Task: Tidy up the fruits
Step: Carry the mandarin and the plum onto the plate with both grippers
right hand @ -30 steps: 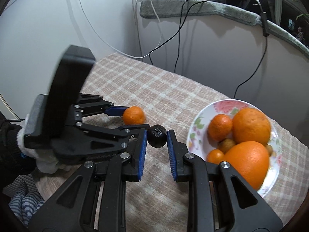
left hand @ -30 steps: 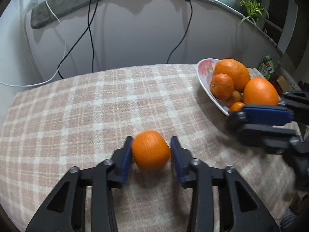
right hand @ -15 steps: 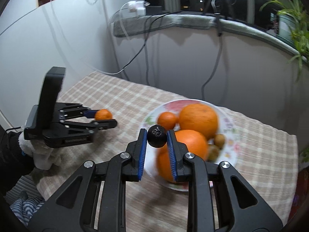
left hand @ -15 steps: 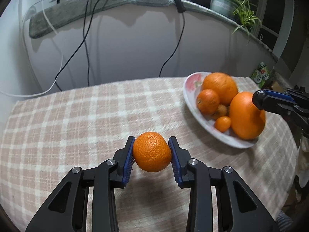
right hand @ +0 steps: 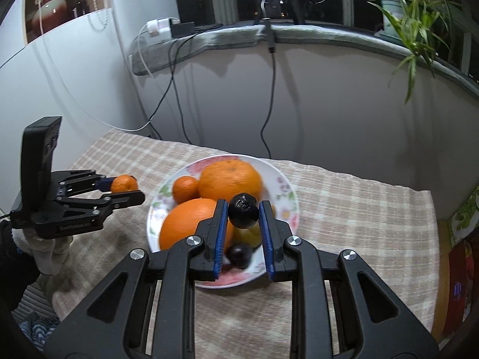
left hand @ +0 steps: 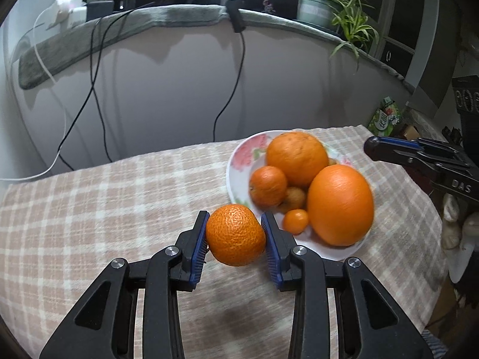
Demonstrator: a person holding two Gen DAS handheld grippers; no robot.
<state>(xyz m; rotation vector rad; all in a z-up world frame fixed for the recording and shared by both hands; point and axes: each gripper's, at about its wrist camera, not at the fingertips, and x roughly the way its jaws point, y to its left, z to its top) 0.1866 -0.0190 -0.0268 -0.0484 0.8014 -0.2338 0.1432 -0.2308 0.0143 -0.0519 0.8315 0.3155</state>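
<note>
The left gripper (left hand: 236, 240) is clamping a mandarin (left hand: 235, 235) above the checked tablecloth (left hand: 89, 197), the plate (left hand: 236, 164) lying at two o'clock. The right gripper (right hand: 242, 224) is pinching a dark round fruit (right hand: 243, 211) over that plate (right hand: 284, 191). At twelve o'clock, cables (right hand: 269, 95) are hanging from the sill.

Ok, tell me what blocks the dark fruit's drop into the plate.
The right gripper holds the dark fruit above the flowered plate. Directly below lie a yellow fruit and another dark one; two large oranges fill the left.
</note>
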